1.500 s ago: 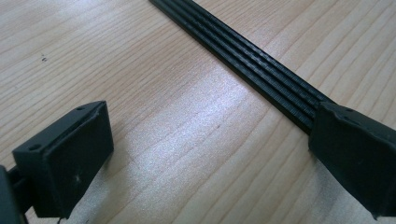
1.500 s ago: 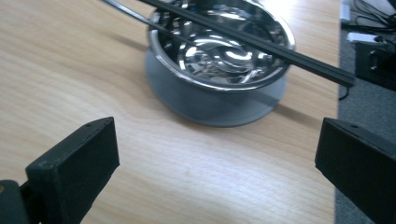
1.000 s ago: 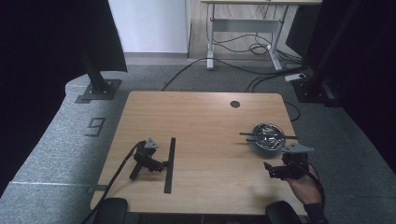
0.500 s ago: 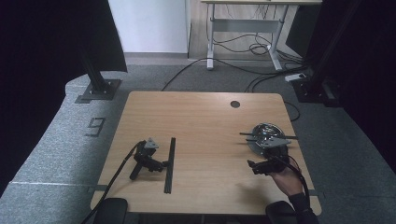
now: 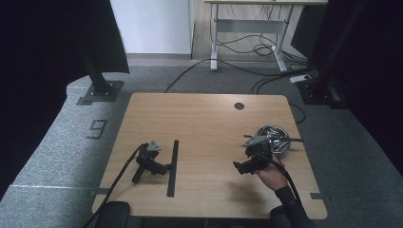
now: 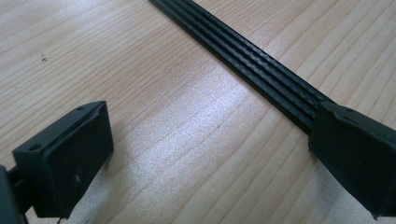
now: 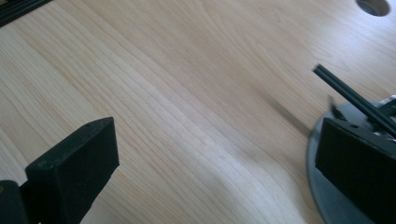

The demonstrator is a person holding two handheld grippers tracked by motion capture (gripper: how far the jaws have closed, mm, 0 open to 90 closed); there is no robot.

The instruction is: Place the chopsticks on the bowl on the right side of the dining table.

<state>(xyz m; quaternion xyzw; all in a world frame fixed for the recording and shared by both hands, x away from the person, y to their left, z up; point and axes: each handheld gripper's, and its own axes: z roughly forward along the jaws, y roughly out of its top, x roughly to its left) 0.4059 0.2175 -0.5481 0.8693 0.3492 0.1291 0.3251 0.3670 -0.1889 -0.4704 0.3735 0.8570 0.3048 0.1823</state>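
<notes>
A: How much room do the tongs have?

B: The right gripper (image 5: 243,167), held in the person's hand (image 5: 272,175), hangs over bare wood with its jaws spread wide and nothing between them. Ahead of its tips the table (image 5: 204,123) runs open towards the left gripper (image 5: 164,167). The near table edge lies behind the hand, the right edge a fair way off beyond the bowl.

A: And the bowl?

B: The metal bowl (image 5: 275,137) sits just beside the right gripper, on its far right side. In the right gripper view its grey rim (image 7: 322,186) shows right behind the right-hand jaw; I cannot tell if they touch. A thin black rod (image 7: 348,100) lies across the bowl's top and sticks out past the rim over the table.

A: What about the other tong?

B: The left gripper lies on the table with no hand on it, jaws wide apart and empty. A long black strip (image 5: 172,166) lies just beyond its tips, crosswise to them. In the left gripper view the strip (image 6: 243,65) passes behind the right-hand jaw

A: Anything else nearby?

B: A round cable hole (image 5: 239,106) far ahead of the bowl, well apart from both
</notes>
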